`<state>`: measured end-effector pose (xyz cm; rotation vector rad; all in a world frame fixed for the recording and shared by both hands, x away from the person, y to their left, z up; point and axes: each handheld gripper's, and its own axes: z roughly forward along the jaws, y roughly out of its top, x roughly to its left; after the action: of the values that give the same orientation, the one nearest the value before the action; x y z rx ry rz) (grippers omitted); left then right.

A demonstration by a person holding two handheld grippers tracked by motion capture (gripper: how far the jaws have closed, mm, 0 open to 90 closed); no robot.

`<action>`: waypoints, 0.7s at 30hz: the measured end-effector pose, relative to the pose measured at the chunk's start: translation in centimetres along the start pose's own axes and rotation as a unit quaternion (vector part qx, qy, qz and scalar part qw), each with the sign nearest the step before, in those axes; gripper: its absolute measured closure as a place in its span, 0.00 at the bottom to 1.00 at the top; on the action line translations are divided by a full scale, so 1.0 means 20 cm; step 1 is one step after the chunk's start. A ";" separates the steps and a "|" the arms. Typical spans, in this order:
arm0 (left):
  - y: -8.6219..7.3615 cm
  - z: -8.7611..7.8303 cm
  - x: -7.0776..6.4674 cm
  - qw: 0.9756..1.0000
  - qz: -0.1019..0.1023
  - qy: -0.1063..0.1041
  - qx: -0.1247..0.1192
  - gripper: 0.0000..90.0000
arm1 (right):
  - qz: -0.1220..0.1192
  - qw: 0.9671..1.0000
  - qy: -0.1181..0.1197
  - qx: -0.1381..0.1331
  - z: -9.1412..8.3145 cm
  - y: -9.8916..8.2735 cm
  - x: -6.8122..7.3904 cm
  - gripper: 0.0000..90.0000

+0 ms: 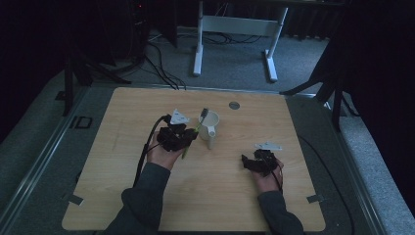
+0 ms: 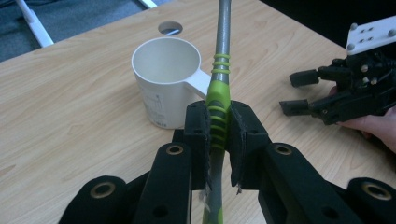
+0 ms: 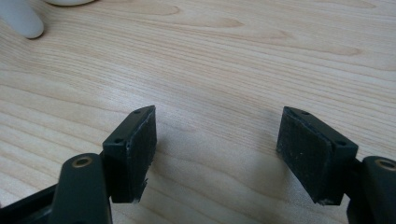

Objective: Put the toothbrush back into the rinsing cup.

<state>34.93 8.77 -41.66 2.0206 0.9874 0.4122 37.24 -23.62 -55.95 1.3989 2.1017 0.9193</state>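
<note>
- Left gripper [image 2: 218,135] clamps the green-and-grey toothbrush [image 2: 219,88] beside the white cup [image 2: 163,88], mid-table [image 1: 122,196].
- Right gripper [image 3: 217,154] gapes, holding nothing, towards the right edge.

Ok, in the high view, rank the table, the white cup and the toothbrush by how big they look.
1. Table, by far the largest.
2. Cup.
3. Toothbrush, thinnest; the left tongs cover much of it, so its length against the cup is unsure.
</note>
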 end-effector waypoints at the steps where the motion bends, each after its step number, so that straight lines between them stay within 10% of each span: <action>1: 0.00 0.00 0.00 1.000 0.000 -0.001 0.000 0.88 | 0.000 1.000 0.000 0.000 0.00 0.00 0.00 0.31; 21: 0.04 -0.01 -0.01 1.000 -0.003 -0.007 -0.024 0.88 | 0.001 1.000 0.000 0.000 0.00 0.00 0.00 0.31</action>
<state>35.00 8.40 -40.83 1.9744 0.9646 0.4142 37.23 -23.61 -55.94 1.4012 2.1012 0.9198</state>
